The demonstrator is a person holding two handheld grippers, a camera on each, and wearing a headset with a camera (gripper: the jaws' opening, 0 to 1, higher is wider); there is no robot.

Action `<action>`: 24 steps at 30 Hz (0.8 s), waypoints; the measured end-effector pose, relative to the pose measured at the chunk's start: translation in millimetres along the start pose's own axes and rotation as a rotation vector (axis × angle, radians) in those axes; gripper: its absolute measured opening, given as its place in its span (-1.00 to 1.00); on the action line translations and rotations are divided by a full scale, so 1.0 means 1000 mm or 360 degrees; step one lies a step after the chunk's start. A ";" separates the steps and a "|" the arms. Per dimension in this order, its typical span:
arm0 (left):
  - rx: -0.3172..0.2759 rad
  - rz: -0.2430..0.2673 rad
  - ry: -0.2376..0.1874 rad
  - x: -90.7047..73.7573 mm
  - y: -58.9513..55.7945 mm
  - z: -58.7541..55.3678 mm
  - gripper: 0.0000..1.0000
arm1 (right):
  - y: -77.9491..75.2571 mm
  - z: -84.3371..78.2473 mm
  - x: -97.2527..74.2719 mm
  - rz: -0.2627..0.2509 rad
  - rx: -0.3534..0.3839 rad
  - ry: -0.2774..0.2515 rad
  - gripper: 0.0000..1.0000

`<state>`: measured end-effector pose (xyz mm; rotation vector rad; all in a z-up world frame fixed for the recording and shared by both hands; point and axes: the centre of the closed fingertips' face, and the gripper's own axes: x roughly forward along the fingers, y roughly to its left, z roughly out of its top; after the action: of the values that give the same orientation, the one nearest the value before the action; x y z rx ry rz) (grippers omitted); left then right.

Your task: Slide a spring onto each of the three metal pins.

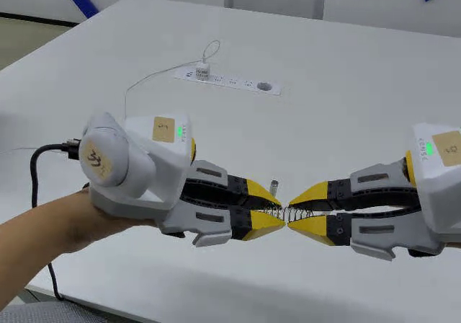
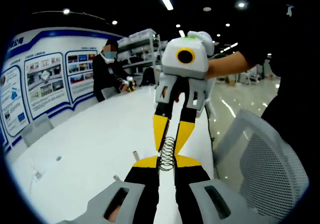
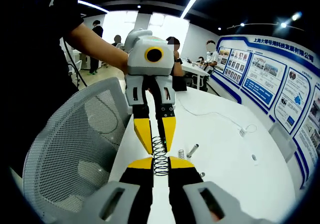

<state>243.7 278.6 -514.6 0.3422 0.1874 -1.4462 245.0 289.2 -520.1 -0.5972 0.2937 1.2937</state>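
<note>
**Two grippers share one spring above a white table**

The left gripper [image 2: 166,163] has its yellow-tipped jaws nearly closed, pinching one end of a small coiled spring [image 2: 167,152]. The right gripper [image 3: 160,165] faces it tip to tip, its jaws just as narrow and clamped on the other end. In the head view the spring stretches level across the short gap between the two pairs of tips, held up off the white table [image 1: 338,107]. Whether anything runs through the coil cannot be made out.

Just behind the meeting tips, a short metal pin [image 1: 274,187] stands upright on the table. In the right gripper view a second, loose spring [image 3: 181,154] sits on the table beside that pin.

A person's hand [image 1: 68,222] grips the white body of the left gripper, and a black cable [image 1: 34,175] trails from its rear. Farther back on the table lies a flat socket strip [image 1: 230,82] with a thin white cord looping from it. A grey mesh chair [image 3: 75,144] stands at the table's edge.
</note>
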 end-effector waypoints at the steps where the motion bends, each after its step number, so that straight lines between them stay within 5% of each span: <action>1: 0.0017 -0.0004 0.0002 0.000 0.001 0.001 -0.82 | -0.002 0.000 -0.001 -0.0014 -0.0013 -0.0003 -0.79; 8: 0.0082 -0.0041 -0.0003 0.003 0.009 0.011 -0.82 | -0.015 0.004 -0.009 -0.0044 -0.0034 -0.0023 -0.78; 20: 0.0105 -0.0030 -0.0058 0.000 0.022 0.026 -0.82 | -0.030 0.018 -0.018 -0.0052 0.0175 -0.0183 -0.66; 24: 0.0109 -0.0023 -0.0085 -0.003 0.024 0.030 -0.82 | -0.034 0.011 -0.016 -0.0088 0.0200 -0.0141 -0.67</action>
<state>264.6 273.6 -482.6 0.3582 0.0976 -1.4766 271.8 277.2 -494.8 -0.4371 0.2810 1.2349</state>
